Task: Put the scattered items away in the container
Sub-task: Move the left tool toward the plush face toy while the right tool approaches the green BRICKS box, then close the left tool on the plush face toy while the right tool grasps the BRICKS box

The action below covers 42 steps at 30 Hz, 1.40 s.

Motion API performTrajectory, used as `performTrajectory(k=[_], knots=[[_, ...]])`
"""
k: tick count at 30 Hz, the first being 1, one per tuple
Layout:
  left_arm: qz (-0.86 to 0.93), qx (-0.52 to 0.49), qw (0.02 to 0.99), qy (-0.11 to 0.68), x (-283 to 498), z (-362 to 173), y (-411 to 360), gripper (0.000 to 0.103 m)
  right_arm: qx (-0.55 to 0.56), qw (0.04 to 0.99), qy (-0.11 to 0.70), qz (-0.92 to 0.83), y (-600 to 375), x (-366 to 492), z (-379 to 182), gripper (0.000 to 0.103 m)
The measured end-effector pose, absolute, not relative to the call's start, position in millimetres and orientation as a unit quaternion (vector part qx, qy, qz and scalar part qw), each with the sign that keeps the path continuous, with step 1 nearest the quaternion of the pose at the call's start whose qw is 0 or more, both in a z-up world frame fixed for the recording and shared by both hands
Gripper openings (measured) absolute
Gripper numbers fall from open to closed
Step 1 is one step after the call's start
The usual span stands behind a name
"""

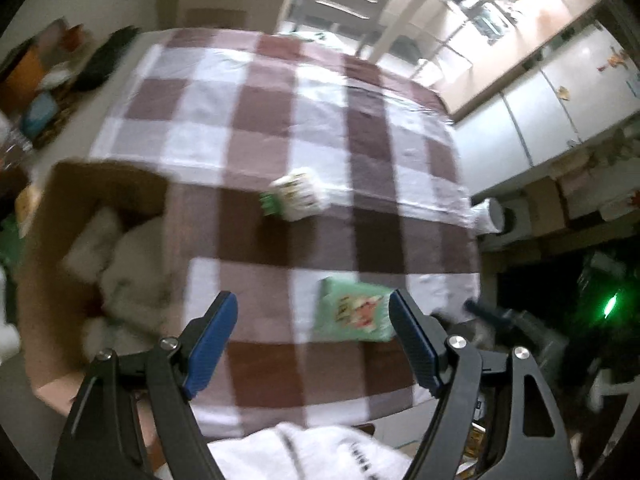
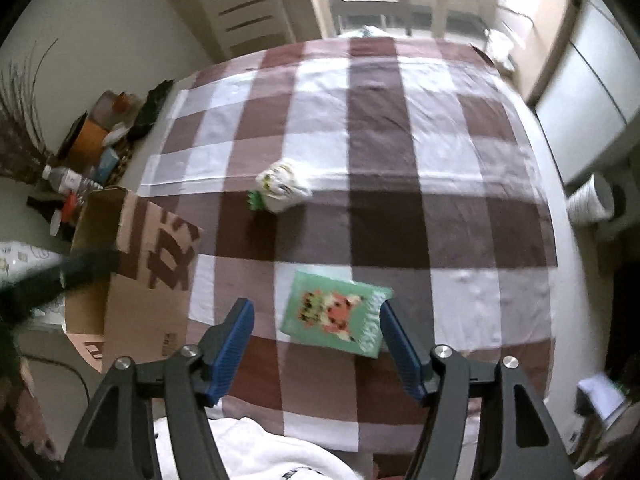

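Between the blue pads of the right gripper (image 2: 316, 346), which stand wide with nothing pinched, lies the green packet (image 2: 338, 314) on the checked tablecloth (image 2: 400, 140); I think it should go straight down, one pad on each side, and squeeze softly. Off to the side, the left gripper (image 1: 314, 338) is also wide and holds nothing, with the cardboard box (image 1: 44, 280) beside it already holding soft pale things, and a small white and green pack (image 1: 296, 196) waits farther out. Writing on the packet and the big brown marks on the box are too blurry to read.
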<state>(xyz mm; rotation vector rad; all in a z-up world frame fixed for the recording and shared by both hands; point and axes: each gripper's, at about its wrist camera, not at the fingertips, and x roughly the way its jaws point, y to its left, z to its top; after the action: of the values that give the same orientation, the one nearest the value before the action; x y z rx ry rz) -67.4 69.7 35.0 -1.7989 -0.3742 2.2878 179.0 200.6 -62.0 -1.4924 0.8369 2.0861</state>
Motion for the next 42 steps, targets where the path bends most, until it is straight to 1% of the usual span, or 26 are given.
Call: performTrajectory(k=[3,7,9,11,15,22,25,30,34,36,42], knots=[[0.782,-0.604,0.111,-0.109,-85,28,98,0.079,-0.545,0.209,0.292,0.758,200,192,-78,0.067],[0.785,-0.607,0.090,-0.089,-113,1,117,0.079,-0.568,0.155,0.232,0.774,191,195,-102,0.067],[0.780,-0.615,0.074,-0.088,-127,-20,119,0.079,-0.578,0.122,0.183,0.786,182,191,-113,0.067],[0.772,-0.626,0.062,-0.089,-141,-43,118,0.079,-0.590,0.092,0.118,0.794,172,185,-123,0.067],[0.756,-0.646,0.040,-0.103,-163,-84,112,0.079,-0.606,0.023,-0.001,0.795,153,173,-144,0.072],[0.732,-0.672,0.017,-0.112,-190,-135,106,0.079,-0.643,-0.054,-0.117,0.755,141,153,-185,0.073],[0.727,-0.678,0.010,-0.109,-198,-149,107,0.079,-0.650,-0.077,-0.126,0.746,143,149,-195,0.073],[0.720,-0.687,-0.006,-0.098,-207,-167,109,0.079,-0.640,-0.096,-0.138,0.750,148,143,-202,0.086],[0.715,-0.690,-0.004,-0.107,-211,-177,110,0.079,-0.636,-0.095,-0.127,0.755,158,138,-205,0.091],[0.717,-0.690,-0.002,-0.099,-213,-180,113,0.080,-0.636,-0.099,-0.114,0.757,164,133,-206,0.094],[0.717,-0.692,0.000,-0.082,-219,-189,119,0.080,-0.653,-0.087,-0.092,0.747,178,117,-217,0.094]])
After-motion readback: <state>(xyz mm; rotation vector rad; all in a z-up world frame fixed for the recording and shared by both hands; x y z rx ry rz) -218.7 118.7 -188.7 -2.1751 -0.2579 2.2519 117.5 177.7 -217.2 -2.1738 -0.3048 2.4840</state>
